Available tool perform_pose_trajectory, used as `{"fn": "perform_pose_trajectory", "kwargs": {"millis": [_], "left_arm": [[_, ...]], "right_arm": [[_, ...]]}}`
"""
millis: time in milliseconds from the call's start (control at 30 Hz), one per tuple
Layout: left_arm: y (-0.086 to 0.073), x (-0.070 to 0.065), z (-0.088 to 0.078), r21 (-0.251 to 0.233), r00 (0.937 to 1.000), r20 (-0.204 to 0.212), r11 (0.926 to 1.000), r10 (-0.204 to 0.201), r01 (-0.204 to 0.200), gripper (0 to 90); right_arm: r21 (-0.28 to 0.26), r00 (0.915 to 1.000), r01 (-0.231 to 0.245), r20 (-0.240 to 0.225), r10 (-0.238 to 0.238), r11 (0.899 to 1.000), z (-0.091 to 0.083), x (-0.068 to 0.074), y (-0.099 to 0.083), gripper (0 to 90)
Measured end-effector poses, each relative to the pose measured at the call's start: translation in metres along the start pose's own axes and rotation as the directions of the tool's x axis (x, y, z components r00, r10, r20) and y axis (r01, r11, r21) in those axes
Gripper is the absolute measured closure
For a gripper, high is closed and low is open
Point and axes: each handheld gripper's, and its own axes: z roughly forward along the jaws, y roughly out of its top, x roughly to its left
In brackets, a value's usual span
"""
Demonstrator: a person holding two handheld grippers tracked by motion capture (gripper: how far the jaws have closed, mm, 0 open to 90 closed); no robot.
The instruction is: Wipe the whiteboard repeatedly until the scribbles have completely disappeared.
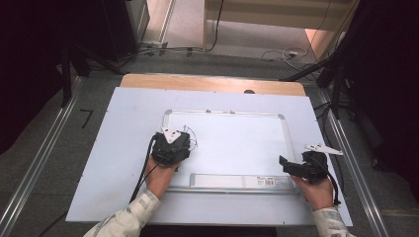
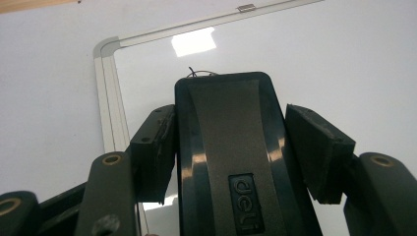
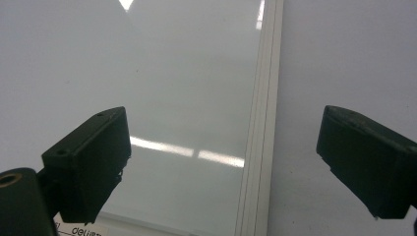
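Setting: a whiteboard (image 1: 237, 143) with a pale metal frame is laid flat on a white sheet (image 1: 99, 168) covering a wooden table (image 1: 207, 81); its pen tray (image 1: 237, 180) runs along the edge nearest the person.

Left gripper (image 2: 231, 142): held over the near-left part of the board. A black eraser (image 2: 226, 147), marked with a raised "deli" logo, is seen between the jaws. The left pad appears to touch the eraser's side; a narrow gap seems to remain at the right pad, so a firm clamp cannot be confirmed.

Eraser position: above the board surface, close to the rounded frame corner (image 2: 109, 46). Faint pen marks (image 1: 190, 136) are visible just beyond its far end. Whether it rests on the board cannot be told.

Right gripper (image 3: 223, 162): held at the board's right edge, jaws spread wide and empty. The frame strip (image 3: 263, 113) is seen running between them, one jaw over the board and one over the sheet.

Handling of the eraser: judged to be light, with a rigid, glossy plastic shell that may slip under the pads. A grip across the two long sides, near mid-length, is judged best, so that the wiping face is kept flat.

Handling of the board: judged to be stiff and smooth, and likely to slide on the sheet unless steadied at the frame.

Risk: the eraser may tilt or twist if it is pressed while loosely held.
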Motion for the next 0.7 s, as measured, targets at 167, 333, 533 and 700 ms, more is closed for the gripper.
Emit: {"fn": "perform_pose_trajectory", "kwargs": {"millis": [167,333,533,700], "left_arm": [[-0.0023,-0.0009,0.0025,0.006,1.0000,-0.004,1.0000,0.006,-0.006,39.7],[-0.0050,-0.0007,0.0043,0.011,1.0000,-0.005,0.9999,0.004,-0.004,39.7],[-0.0056,-0.0018,0.0037,0.011,1.0000,-0.002,0.9999,0.004,-0.004,39.7],[-0.0070,-0.0028,0.0046,0.015,1.0000,0.000,0.9999,0.008,-0.008,39.6]], "right_arm": [[-0.003,1.0000,0.003,-0.001,-0.003,1.000,-0.0005,0.0000,0.0000,4.9],[0.002,1.0000,0.002,-0.001,-0.002,1.000,0.0002,0.0003,0.0000,4.9],[0.008,1.0000,0.007,-0.002,-0.007,1.000,0.0012,0.0005,0.0000,4.9],[0.007,1.0000,0.007,-0.002,-0.007,1.000,0.0011,0.0007,0.0001,4.9]]}}
